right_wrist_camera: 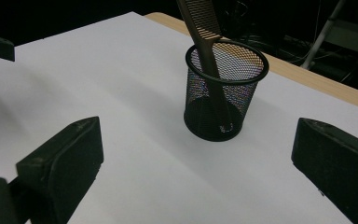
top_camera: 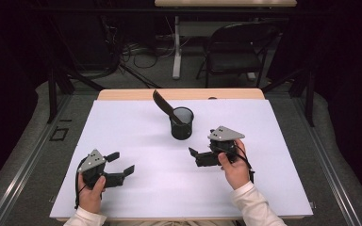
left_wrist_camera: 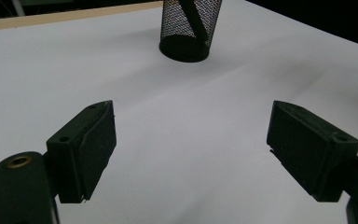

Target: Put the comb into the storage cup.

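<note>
A black mesh cup (top_camera: pixel 182 124) stands upright on the white table cover (top_camera: pixel 136 136), toward the far middle. A brown comb (top_camera: pixel 164 106) leans in it, teeth end up and tilted to the left. My left gripper (top_camera: pixel 122 163) rests near the front left, open, with nothing between its jaws. My right gripper (top_camera: pixel 195 157) sits right of centre, just in front of the cup, open and empty too. The left gripper view has the cup (left_wrist_camera: pixel 189 29) far ahead of the open gripper (left_wrist_camera: pixel 191 140). In the right gripper view the cup (right_wrist_camera: pixel 224 93) and comb (right_wrist_camera: pixel 201 28) stand close ahead of the open gripper (right_wrist_camera: pixel 196 158).
The white cover lies on a wooden table whose far edge (top_camera: pixel 179 94) shows behind the cup. Beyond the table stand a black folding chair (top_camera: pixel 238 49), a white table leg (top_camera: pixel 176 47) and cables on the floor. Bare white surface lies between the two grippers.
</note>
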{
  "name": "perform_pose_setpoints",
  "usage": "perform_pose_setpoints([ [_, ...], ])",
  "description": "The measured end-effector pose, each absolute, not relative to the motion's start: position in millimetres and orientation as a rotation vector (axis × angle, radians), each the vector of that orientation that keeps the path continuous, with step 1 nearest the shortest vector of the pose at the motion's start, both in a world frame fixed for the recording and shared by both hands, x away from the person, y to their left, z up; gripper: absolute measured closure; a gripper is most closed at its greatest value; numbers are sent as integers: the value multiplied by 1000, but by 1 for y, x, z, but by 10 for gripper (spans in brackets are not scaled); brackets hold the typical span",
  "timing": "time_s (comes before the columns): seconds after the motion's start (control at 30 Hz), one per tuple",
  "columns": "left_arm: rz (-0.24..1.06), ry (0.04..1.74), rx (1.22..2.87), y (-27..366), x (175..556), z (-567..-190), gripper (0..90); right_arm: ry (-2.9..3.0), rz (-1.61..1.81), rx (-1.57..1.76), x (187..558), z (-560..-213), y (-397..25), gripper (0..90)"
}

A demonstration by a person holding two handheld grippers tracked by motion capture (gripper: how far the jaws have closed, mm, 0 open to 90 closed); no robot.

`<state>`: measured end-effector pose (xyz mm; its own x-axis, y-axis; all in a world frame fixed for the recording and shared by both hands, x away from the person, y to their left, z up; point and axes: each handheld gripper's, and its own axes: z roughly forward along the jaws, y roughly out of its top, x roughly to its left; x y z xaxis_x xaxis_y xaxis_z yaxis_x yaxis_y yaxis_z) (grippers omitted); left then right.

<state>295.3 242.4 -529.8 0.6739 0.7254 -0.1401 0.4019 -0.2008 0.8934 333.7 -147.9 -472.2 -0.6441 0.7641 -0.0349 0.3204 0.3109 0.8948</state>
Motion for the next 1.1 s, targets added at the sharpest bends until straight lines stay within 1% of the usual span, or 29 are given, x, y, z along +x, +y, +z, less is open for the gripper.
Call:
perform_pose_setpoints([
  [1.1, 379, 902, 1839, 243, 297, -533, 160, 2124, 1263, 973, 337, -476, -150, 20],
])
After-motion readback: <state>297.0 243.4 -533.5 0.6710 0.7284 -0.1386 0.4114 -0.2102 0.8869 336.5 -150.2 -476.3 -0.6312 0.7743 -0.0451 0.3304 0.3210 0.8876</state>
